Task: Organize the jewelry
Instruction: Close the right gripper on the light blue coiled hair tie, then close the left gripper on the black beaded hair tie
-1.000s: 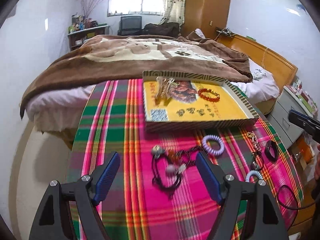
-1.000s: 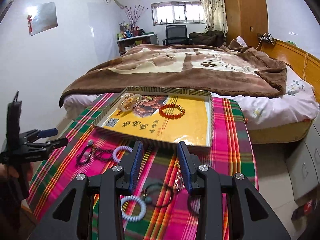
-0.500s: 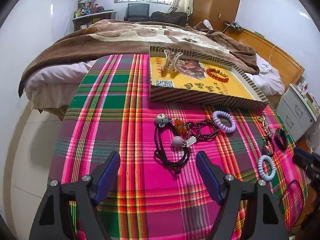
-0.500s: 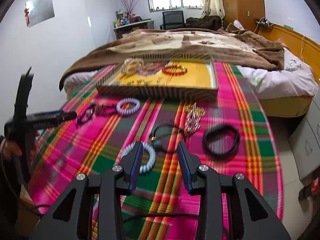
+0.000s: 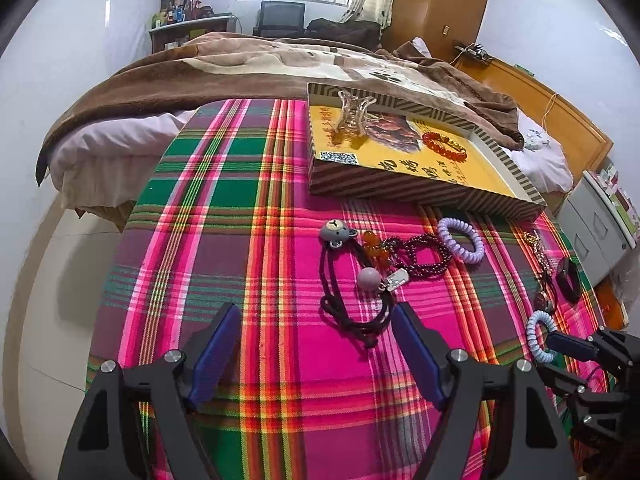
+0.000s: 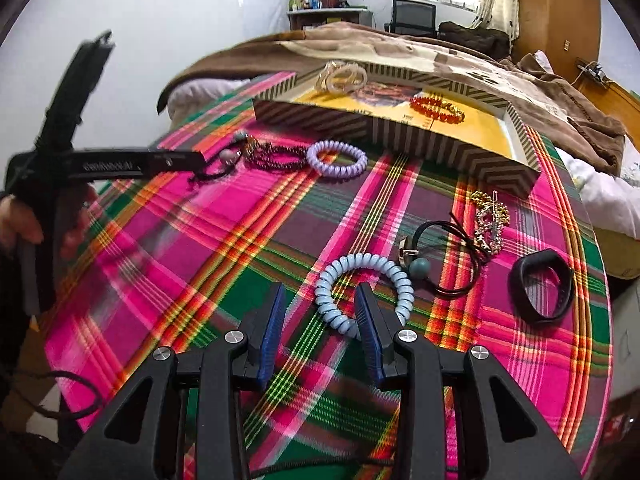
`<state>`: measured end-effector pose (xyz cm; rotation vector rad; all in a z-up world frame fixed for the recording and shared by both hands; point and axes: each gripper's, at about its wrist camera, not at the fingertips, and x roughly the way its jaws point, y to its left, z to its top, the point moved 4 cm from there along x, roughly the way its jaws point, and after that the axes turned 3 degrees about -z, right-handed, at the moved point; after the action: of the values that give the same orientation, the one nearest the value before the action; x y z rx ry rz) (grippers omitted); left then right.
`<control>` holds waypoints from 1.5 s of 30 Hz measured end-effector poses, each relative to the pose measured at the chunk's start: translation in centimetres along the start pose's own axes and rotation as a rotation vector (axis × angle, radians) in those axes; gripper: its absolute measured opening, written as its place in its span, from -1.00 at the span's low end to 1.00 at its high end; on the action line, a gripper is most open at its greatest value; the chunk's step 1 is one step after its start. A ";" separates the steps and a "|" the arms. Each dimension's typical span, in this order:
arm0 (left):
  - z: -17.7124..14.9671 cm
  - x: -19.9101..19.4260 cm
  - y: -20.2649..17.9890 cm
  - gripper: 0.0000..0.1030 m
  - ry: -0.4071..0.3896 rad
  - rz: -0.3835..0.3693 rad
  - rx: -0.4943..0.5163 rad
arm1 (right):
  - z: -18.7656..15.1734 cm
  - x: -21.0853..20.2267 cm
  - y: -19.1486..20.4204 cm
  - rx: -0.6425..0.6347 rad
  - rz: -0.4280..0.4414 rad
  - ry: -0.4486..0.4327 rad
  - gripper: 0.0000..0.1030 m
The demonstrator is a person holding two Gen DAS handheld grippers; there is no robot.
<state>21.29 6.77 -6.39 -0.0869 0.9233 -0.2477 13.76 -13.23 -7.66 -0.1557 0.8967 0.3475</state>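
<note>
Right now we hold our left gripper [image 5: 314,354] wide open and empty above the plaid-covered surface [image 5: 224,240], its blue fingers [image 5: 214,354] apart on either side of a black cord necklace [image 5: 352,312] with a grey bear charm [image 5: 336,233]. Just beyond it lie a dark red bead bracelet [image 5: 426,256] and a lilac coil hair tie [image 5: 460,240], the two touching. Our right gripper [image 6: 320,322] is partly open with nothing between its fingers; its right finger sits against the near side of a pale blue coil hair tie [image 6: 362,294] lying on the cloth. Beside that tie we see a black hair elastic with a teal bead [image 6: 444,264], a gold chain piece [image 6: 490,216] and, further right, a black bangle [image 6: 540,288]. At the far edge of the surface stands a striped box lid [image 6: 400,132] with a yellow inside, holding an orange bead bracelet [image 6: 438,108] and a clear hair claw [image 6: 342,76]. Behind it is a bed [image 5: 260,64] with a brown blanket.
</note>
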 end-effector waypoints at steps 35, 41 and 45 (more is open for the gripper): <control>1.6 3.1 -1.8 -0.77 0.036 0.100 0.091 | 0.8 -0.9 -0.9 0.070 -0.001 -0.060 -0.81; 1.3 2.7 -1.3 -0.87 0.010 0.091 0.064 | 0.8 -0.8 -1.2 0.079 -0.001 -0.062 -0.81; 1.5 1.5 -1.0 -0.89 -0.032 0.085 0.046 | 1.0 -1.1 -1.4 0.085 -0.001 -0.075 -0.81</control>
<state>23.15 5.38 -6.48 -0.0090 0.8868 -0.1878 14.35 -14.50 -6.24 -0.0641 0.8359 0.3114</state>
